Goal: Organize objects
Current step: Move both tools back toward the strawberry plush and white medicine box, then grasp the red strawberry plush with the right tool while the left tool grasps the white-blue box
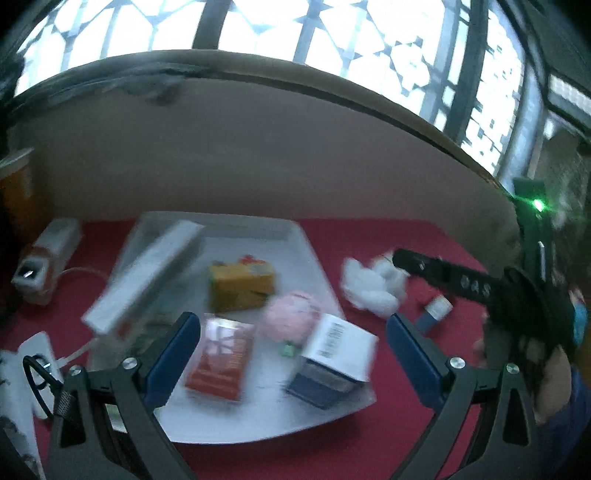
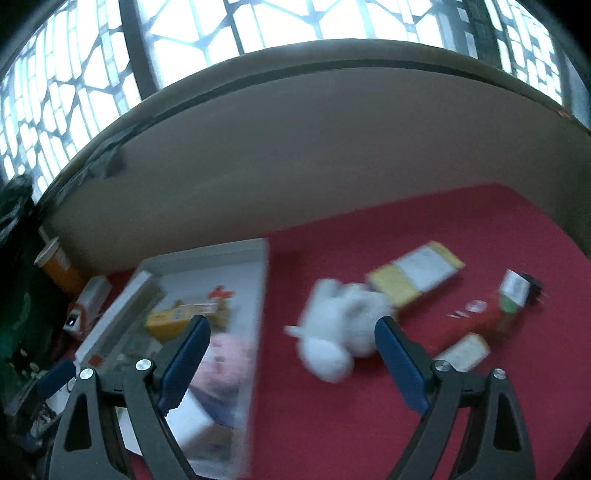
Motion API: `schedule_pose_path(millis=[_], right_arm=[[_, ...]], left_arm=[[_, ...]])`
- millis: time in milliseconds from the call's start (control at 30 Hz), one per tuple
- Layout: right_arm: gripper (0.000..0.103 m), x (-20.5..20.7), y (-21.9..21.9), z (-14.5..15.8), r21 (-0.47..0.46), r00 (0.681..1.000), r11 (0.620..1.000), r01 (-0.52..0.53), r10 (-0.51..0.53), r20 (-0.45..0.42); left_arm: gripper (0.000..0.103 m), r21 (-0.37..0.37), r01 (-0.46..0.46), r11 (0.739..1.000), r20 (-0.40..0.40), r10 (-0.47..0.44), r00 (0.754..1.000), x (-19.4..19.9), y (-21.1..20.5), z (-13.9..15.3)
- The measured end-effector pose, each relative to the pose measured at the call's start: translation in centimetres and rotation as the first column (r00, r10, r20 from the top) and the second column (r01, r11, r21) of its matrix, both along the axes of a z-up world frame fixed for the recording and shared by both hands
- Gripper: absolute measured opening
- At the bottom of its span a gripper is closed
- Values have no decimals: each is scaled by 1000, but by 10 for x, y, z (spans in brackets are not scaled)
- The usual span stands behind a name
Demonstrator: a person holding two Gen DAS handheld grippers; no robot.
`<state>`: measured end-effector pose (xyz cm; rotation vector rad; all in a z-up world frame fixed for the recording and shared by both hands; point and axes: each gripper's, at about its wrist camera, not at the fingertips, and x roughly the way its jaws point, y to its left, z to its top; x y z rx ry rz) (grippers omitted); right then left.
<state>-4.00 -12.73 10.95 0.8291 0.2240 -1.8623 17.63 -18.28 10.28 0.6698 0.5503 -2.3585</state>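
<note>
While I hovered over the white tray (image 1: 325, 280), L gripper (image 1: 291, 354) & R gripper (image 2: 291, 354) both gaped wide, grasping nothing.

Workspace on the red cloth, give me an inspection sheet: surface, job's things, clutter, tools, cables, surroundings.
Surface: red cloth, bare toward the camera.
Job's things: white tray holds a long white box, yellow box, pink plush, red packet, and blue-and-white box. On the cloth: white plush, yellow-and-white box, red tube, small pale box.
Clutter: orange cup, white-and-orange device.
Tools: left tool and right tool both open, nothing between the pads.
Cables: white cable by the device.
Surroundings: beige board, latticed windows.
</note>
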Motion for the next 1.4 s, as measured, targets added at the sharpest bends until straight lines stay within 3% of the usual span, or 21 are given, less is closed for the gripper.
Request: schedule_pose_path(millis=[200, 333, 467, 633, 767, 900, 1033, 1067, 1100, 1133, 1233, 1400], right_arm=[[93, -74, 61, -10, 15, 982, 987, 162, -162, 99], [93, -127, 98, -27, 33, 932, 966, 255, -255, 260], [93, -166, 104, -52, 97, 865, 956, 276, -291, 409], [93, -180, 85, -65, 129, 836, 953, 273, -301, 458], [93, -183, 67, -74, 149, 800, 952, 268, -305, 516], [94, -178, 52, -73, 168, 814, 945, 279, -326, 480], [92, -170, 37, -70, 192, 842, 943, 271, -329, 427], [84, -166, 33, -69, 192, 854, 947, 257, -315, 413], [62, -162, 31, -68, 198, 868, 948, 249, -309, 388], [54, -160, 31, -68, 197, 877, 949, 248, -306, 370], [47, -162, 40, -70, 141, 871, 963, 228, -267, 413], [45, -174, 76, -66, 49, 833, 950, 308, -294, 468]], left_arm=[[101, 29, 228, 973, 63, -230, 971, -65, 46, -9], [101, 53, 348, 936, 128, -352, 927, -116, 67, -22], [101, 79, 386, 919, 168, -394, 904, -173, 69, -34], [101, 37, 371, 928, 248, -368, 896, -218, 66, -53], [101, 55, 367, 929, 273, -367, 889, -234, 70, -67], [101, 3, 332, 943, 300, -318, 900, -232, 69, -68], [101, 17, 329, 944, 322, -317, 892, -232, 61, -68], [101, 7, 344, 939, 337, -326, 883, -234, 62, -68], [101, -17, 365, 931, 358, -336, 872, -236, 64, -67], [101, -37, 391, 920, 378, -350, 857, -238, 67, -67], [101, -27, 443, 896, 392, -398, 830, -247, 69, -72], [101, 12, 451, 892, 382, -421, 823, -257, 68, -79]])
